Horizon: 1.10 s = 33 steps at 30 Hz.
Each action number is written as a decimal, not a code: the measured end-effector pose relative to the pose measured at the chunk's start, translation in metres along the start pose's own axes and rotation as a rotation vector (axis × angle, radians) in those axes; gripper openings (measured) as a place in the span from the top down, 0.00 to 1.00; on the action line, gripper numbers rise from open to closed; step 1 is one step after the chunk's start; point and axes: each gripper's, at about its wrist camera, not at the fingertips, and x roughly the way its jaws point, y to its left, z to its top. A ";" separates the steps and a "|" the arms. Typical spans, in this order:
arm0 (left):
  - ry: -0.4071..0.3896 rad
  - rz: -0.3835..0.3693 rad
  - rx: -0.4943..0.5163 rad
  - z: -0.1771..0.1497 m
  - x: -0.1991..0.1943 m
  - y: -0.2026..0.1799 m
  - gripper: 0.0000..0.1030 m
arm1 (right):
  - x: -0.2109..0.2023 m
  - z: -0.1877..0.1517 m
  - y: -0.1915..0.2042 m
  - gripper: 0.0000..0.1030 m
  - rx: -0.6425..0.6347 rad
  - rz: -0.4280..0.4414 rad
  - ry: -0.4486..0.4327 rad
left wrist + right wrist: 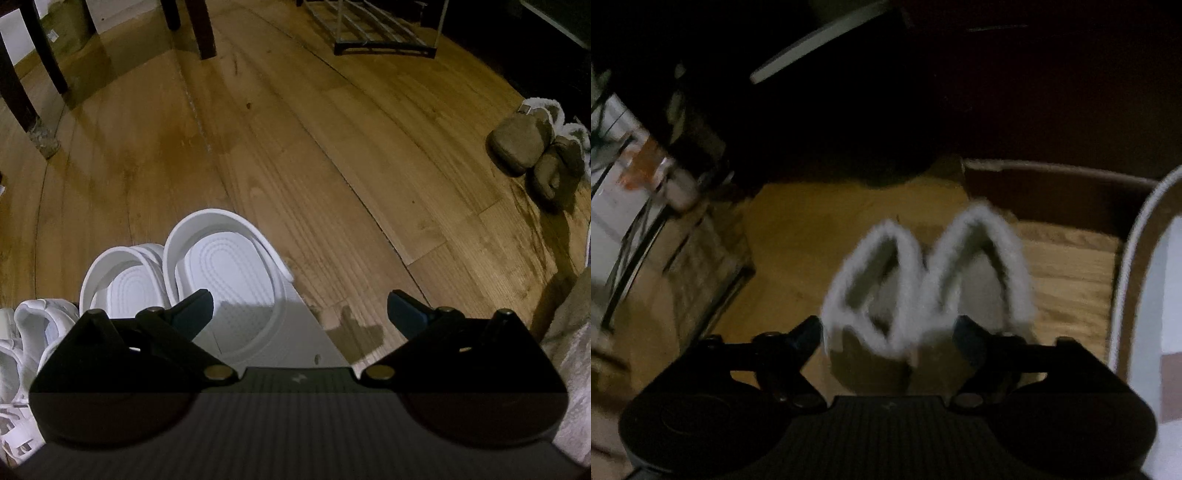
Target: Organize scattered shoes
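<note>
My left gripper hangs spread and empty, its left finger over the heel of the white slides, whose toes its body hides; just left of them, white sneakers are cut off by the frame edge. My right gripper is spread wide around the blurred fur-lined slippers, pads apparently clear; in the left view they lie far right of the slides.

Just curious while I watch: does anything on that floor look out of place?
Yes. The brown slippers sit alone at the right, far from the white slides lined up at the left, and they lie at different angles.
</note>
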 end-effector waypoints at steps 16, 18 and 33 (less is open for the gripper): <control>0.006 0.005 -0.066 0.005 -0.010 0.022 0.01 | 0.042 -0.052 -0.003 0.19 0.018 -0.031 0.198; 0.004 0.023 -0.080 0.005 -0.021 0.036 0.01 | 0.026 -0.059 0.001 0.29 0.020 -0.022 0.226; 0.022 0.140 -0.520 -0.143 -0.116 0.199 0.00 | -0.154 -0.378 0.277 0.22 -1.008 0.526 0.545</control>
